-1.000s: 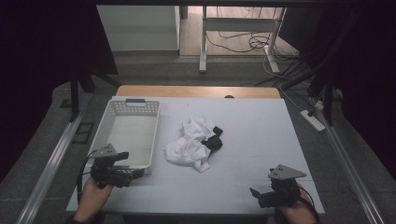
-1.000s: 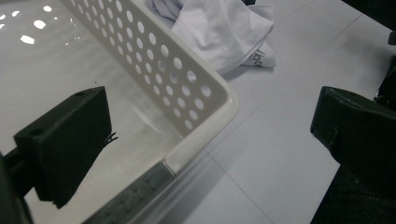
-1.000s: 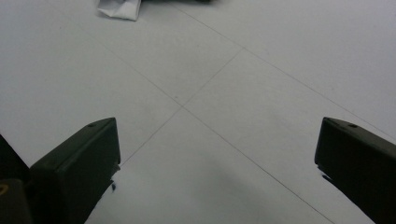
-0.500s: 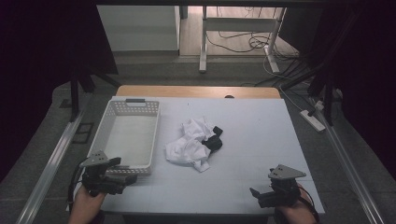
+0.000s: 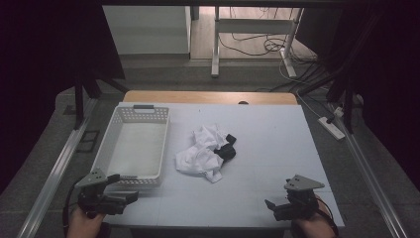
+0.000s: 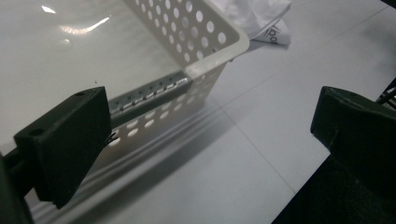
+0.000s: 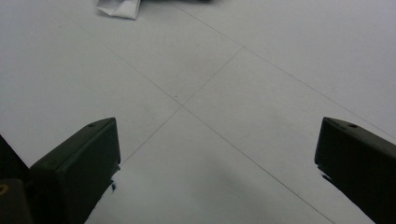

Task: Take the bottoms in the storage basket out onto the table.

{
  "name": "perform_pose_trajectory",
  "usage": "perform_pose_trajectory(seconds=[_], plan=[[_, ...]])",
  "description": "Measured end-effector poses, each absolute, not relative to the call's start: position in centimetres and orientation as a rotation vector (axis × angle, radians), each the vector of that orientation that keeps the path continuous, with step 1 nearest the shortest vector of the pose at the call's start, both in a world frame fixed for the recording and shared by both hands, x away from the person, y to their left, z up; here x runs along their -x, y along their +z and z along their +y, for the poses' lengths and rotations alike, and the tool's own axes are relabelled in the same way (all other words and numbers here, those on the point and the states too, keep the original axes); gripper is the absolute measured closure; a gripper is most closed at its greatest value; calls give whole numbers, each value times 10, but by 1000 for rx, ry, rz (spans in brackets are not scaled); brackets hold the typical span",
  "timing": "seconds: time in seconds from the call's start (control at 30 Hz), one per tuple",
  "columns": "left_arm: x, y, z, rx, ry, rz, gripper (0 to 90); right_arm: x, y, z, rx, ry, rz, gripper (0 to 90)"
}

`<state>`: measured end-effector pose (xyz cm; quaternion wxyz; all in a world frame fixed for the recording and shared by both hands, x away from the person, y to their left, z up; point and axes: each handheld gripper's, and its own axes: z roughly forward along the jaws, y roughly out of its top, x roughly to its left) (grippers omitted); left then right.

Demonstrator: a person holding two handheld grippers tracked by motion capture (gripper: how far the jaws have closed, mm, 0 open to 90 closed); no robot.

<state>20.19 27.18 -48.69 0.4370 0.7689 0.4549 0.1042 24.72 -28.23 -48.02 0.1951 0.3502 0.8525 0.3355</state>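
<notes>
White basket (image 5: 132, 148) empty, crumpled white cloth (image 5: 203, 153) beside it

1 white basket (image 5: 133, 148), 1 crumpled white cloth (image 5: 200, 153), 1 black item (image 5: 227, 148), 2 grippers

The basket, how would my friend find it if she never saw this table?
Start at the big white table and look to its left side. There sits a long white plastic basket, nothing inside it, right beside the crumpled white cloth. Its walls full of little holes set it apart; the cloth is soft and rumpled.

Dim room, grey floor (image 5: 163, 74)
</notes>
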Motion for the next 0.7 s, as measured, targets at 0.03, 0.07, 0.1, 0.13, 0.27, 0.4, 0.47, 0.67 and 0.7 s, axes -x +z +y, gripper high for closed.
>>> perform_pose_trajectory(seconds=[0.03, 0.07, 0.1, 0.13, 0.27, 0.4, 0.47, 0.67, 0.7], plan=[[-201, -488, 273, -1912, 259, 1136, 0, -247, -480, -282, -981, 940, 2389, 8], [-199, -489, 274, -1907, 261, 1142, 0, -247, -480, -282, -981, 940, 2389, 8], [-199, -490, 275, -1904, 263, 1147, 0, -247, -480, -282, -980, 938, 2389, 8], [-198, -491, 277, -1902, 265, 1154, 0, -247, -480, -282, -980, 939, 2389, 8], [-194, -494, 282, -1900, 278, 1174, 0, -247, -480, -282, -986, 944, 2385, 8], [-191, -497, 286, -1895, 283, 1195, 0, -247, -480, -283, -990, 945, 2383, 8], [-190, -498, 288, -1900, 289, 1203, 0, -247, -480, -283, -991, 946, 2382, 8], [-187, -501, 290, -1919, 310, 1229, 0, -247, -480, -284, -997, 954, 2376, 8], [-187, -501, 290, -1919, 311, 1231, 0, -247, -480, -284, -998, 955, 2375, 8]])
